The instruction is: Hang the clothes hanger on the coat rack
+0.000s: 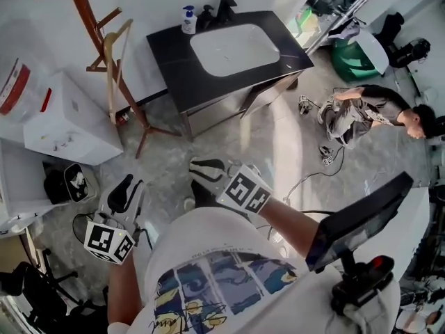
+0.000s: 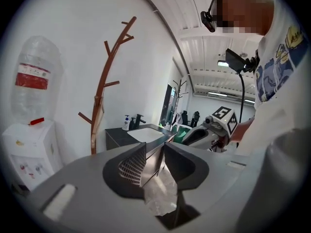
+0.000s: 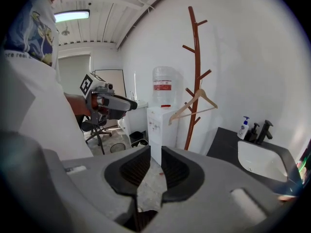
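A pale wooden clothes hanger [image 1: 111, 53] hangs by its hook on a branch of the reddish-brown coat rack [image 1: 89, 21] at the back left. The right gripper view shows the hanger [image 3: 195, 106] level against the rack's trunk [image 3: 196, 67]; the left gripper view shows the hanger [image 2: 99, 114] edge-on against the rack [image 2: 105, 79]. My left gripper [image 1: 124, 191] is low at the left, close to my body, open and empty. My right gripper [image 1: 203, 167] is beside it in the middle, also open with nothing between its fingers. Both are well short of the rack.
A white water dispenser [image 1: 66, 120] stands left of the rack's foot. A black counter with a white sink [image 1: 229, 51] stands to the right of the rack. A person [image 1: 368, 113] crouches on the floor at the right. An office chair [image 3: 97, 127] and a bin [image 3: 118, 147] stand behind.
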A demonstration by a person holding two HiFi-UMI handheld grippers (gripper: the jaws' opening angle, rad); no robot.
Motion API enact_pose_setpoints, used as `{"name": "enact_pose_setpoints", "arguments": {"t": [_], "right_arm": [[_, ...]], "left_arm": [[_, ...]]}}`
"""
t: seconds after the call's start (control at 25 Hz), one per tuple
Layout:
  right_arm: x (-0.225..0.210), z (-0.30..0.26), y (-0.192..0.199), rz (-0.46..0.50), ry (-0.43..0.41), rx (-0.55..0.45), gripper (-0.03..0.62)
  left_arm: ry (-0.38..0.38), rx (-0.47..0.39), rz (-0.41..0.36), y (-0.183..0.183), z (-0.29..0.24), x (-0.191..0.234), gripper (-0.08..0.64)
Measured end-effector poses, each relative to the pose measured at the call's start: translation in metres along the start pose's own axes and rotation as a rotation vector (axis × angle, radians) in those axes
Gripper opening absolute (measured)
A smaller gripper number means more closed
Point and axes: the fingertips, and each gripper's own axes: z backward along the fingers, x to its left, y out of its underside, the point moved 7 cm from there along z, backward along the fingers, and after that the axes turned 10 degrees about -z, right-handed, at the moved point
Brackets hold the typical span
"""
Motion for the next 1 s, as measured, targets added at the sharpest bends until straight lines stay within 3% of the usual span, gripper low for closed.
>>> {"name": "enact_pose_setpoints", "arguments": {"t": [0.28,1.0], "right_arm": [[0.021,0.008,-0.010,0.031,-0.007,-0.027,0.063],[0.046,0.012,-0.022,0.112,-0.032,-0.045,0.009]], "left_arm": [[0.088,-0.033,0.013,-0.005,0.001,-0.026,0.121],[0.115,-0.037,0.007,-0.002,0.010,-0.039,0.118]]}}
